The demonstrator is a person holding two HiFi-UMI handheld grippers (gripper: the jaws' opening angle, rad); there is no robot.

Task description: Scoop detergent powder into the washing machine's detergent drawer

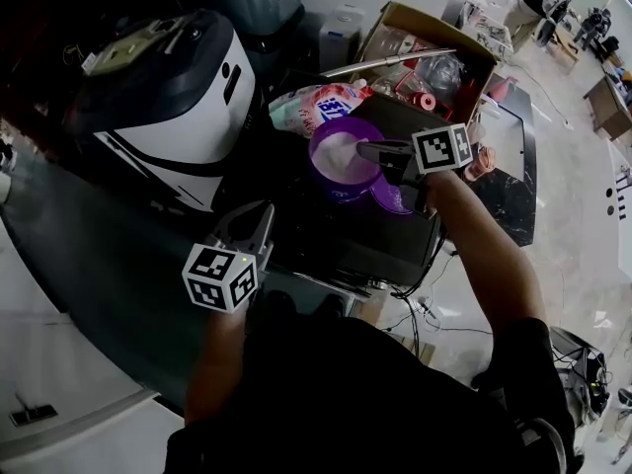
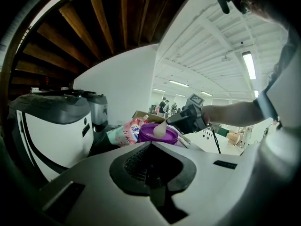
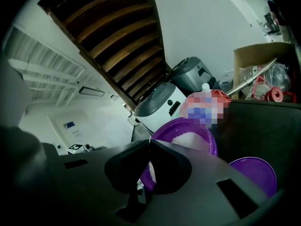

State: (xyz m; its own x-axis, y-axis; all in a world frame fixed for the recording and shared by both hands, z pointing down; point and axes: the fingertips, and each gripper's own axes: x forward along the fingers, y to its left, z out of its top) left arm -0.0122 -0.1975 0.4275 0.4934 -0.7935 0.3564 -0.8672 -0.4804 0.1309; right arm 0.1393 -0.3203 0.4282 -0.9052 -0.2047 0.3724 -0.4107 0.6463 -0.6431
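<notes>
Though right gripper (image 1: 363,149) grips scoop (image 2: 160,128) — handle hidden.

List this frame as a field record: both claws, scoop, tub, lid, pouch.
left claw: shut, empty, held apart from the tub
right claw: shut on the handle of the white plastic scoop
scoop position: bowl at the tub's open top
round purple plastic tub: open, white powder inside
purple lid: off, lying beside the tub
pink-and-white pouch: behind the tub
detergent drawer: cannot be made out
</notes>
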